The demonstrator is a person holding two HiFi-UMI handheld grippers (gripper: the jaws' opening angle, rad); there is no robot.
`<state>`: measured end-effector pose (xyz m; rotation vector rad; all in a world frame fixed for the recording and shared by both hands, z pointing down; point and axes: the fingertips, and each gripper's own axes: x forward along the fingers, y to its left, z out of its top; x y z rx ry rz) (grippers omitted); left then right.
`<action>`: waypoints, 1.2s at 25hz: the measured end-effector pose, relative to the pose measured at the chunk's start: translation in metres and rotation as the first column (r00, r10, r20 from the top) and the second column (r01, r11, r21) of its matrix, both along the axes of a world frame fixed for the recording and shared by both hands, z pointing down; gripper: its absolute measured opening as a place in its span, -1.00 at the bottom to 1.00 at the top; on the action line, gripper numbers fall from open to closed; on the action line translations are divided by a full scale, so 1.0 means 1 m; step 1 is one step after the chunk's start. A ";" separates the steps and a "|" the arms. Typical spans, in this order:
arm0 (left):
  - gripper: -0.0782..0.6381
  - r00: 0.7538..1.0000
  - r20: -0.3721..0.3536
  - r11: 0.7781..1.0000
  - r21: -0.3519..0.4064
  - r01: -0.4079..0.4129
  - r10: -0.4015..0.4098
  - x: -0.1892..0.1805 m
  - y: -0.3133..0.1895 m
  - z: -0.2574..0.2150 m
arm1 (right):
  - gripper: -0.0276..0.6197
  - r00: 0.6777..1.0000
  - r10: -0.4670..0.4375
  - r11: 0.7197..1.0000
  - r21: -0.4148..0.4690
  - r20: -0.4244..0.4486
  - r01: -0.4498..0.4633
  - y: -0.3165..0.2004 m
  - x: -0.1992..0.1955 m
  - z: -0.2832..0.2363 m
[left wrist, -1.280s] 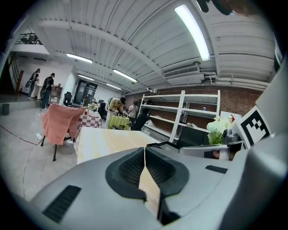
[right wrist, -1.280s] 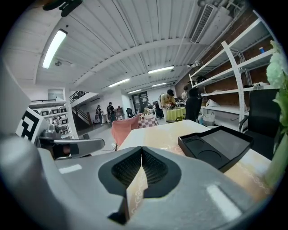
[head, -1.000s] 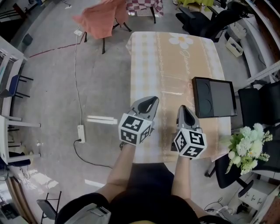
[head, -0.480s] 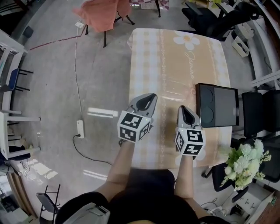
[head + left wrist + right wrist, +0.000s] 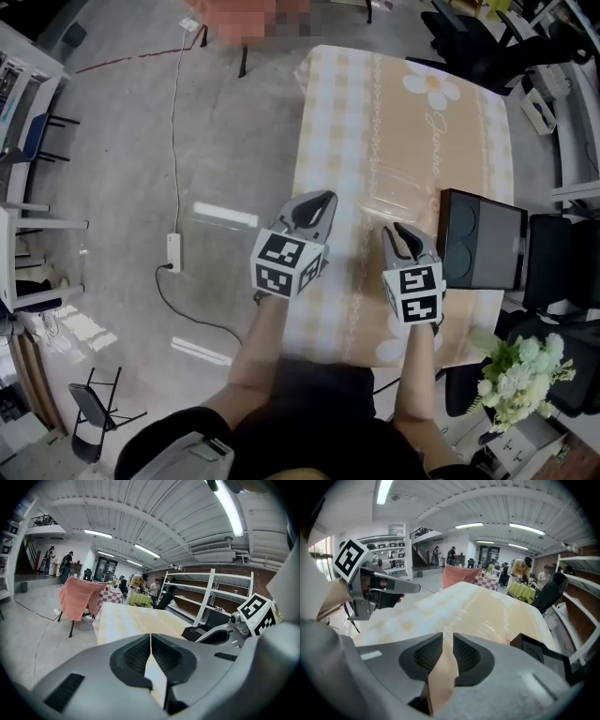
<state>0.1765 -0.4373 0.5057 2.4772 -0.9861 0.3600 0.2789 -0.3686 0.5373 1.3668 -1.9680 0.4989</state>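
**Head view:** A person holds two claws side by side above the near end of a long worktop [image 5: 394,122] covered in a beige checked cloth. The left claw [image 5: 325,197] hangs over the worktop's left edge. The right claw [image 5: 397,229] hangs over the cloth, near a black tray [image 5: 483,251] that sits at the right edge, and does not touch it. A dark chair [image 5: 553,272] and white flowers [image 5: 520,370] crowd that side. On the other side a power strip [image 5: 174,253] lies on the floor.

**Left gripper view:** The left claw's jaws are pressed together with nothing between them. The cloth runs straight ahead, with the right claw and the tray off to the right.

**Right gripper view:** The right claw's jaws stand a narrow gap apart and are empty. The left claw shows at the left, and a corner of the tray shows low on the right.

Holding both claws level and well apart from each other looks like the sound way to carry them here. The left edge lies right under the left claw, so there is little margin on that side. The most open room appears to be forward, along the bare middle of the cloth.
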 end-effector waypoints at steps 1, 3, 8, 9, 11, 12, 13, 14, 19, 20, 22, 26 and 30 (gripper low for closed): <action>-0.74 1.000 0.001 1.000 -0.004 0.008 -0.008 -0.003 -0.001 0.001 | -0.70 0.999 -0.035 0.999 -0.012 -0.030 0.035 -0.001 -0.002 0.002; -0.74 1.000 0.003 1.000 -0.011 0.026 -0.026 -0.009 -0.004 0.004 | -0.71 0.989 -0.115 0.993 -0.047 -0.092 0.111 -0.001 -0.005 0.007; -0.74 0.998 0.004 0.998 -0.029 0.059 -0.059 -0.019 -0.008 0.011 | -0.71 0.927 -0.314 0.947 -0.130 -0.205 0.293 -0.007 -0.011 0.021; -0.74 0.998 0.003 0.997 -0.032 0.063 -0.063 -0.021 -0.009 0.013 | -0.71 0.912 -0.342 0.938 -0.142 -0.228 0.316 -0.007 -0.011 0.024; -0.74 0.997 0.000 0.997 -0.039 0.073 -0.073 -0.023 -0.009 0.016 | -0.71 0.879 -0.393 0.918 -0.174 -0.269 0.357 -0.007 -0.010 0.032; -0.74 0.997 -0.002 0.996 -0.042 0.076 -0.077 -0.024 -0.009 0.017 | -0.71 0.863 -0.416 0.907 -0.191 -0.287 0.374 -0.006 -0.009 0.036; -0.74 0.997 -0.002 0.996 -0.045 0.079 -0.079 -0.025 -0.009 0.018 | -0.71 0.847 -0.435 0.899 -0.205 -0.307 0.387 -0.005 -0.008 0.040; -0.74 0.997 -0.001 0.996 -0.048 0.080 -0.080 -0.025 -0.010 0.020 | -0.70 0.833 -0.448 0.893 -0.215 -0.326 0.396 -0.005 -0.007 0.042; -0.74 0.996 0.005 0.994 -0.057 0.092 -0.092 -0.029 -0.010 0.024 | -0.71 0.795 -0.480 0.877 -0.230 -0.370 0.422 -0.007 -0.006 0.051; -0.74 0.996 0.006 0.994 -0.057 0.094 -0.094 -0.030 -0.011 0.024 | -0.71 0.791 -0.483 0.875 -0.232 -0.376 0.424 -0.008 -0.005 0.052; -0.74 0.995 0.008 0.994 -0.055 0.097 -0.097 -0.030 -0.012 0.024 | -0.71 0.779 -0.496 0.868 -0.243 -0.384 0.433 -0.011 -0.003 0.054; -0.74 0.995 0.018 0.993 -0.060 0.104 -0.103 -0.031 -0.012 0.027 | -0.71 0.754 -0.550 0.834 -0.284 -0.359 0.473 -0.011 -0.002 0.057; -0.74 0.994 0.021 0.993 -0.058 0.107 -0.106 -0.032 -0.013 0.026 | -0.71 0.756 -0.558 0.827 -0.295 -0.342 0.478 -0.015 0.001 0.056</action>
